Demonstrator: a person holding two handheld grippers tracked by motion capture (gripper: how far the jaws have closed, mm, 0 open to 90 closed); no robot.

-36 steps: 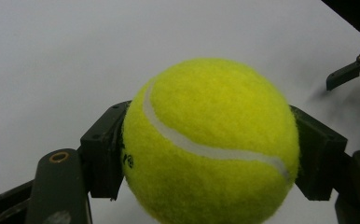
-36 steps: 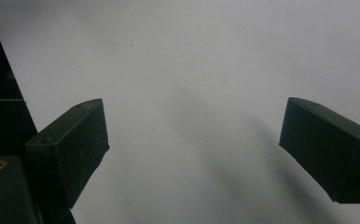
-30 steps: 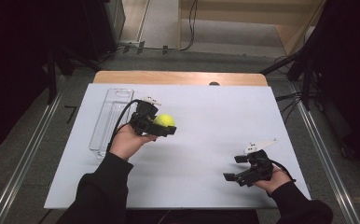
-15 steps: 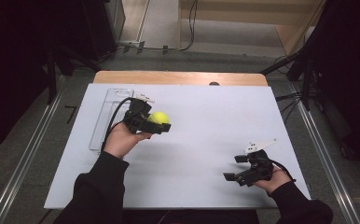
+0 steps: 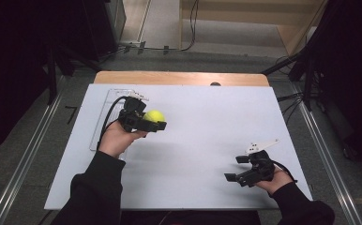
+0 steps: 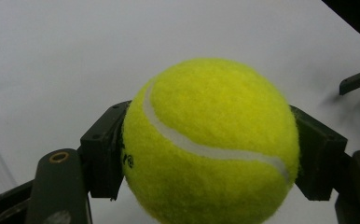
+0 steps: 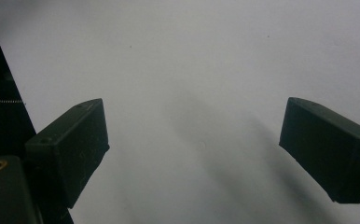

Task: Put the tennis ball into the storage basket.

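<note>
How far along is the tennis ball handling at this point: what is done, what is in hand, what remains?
Done: the tennis ball is picked up, clamped between the left gripper's jaws above the white table. In hand: it is carried beside the clear tray at the table's left. Left: setting it down, probably in that tray. The right gripper waits open and empty near the front right.

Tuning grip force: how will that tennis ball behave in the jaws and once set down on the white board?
The tennis ball looks fuzzy, so it probably won't slip; the left gripper clamps it at its widest part. It is round, so on the flat white board it will likely roll. Probably light and slightly springy.
</note>
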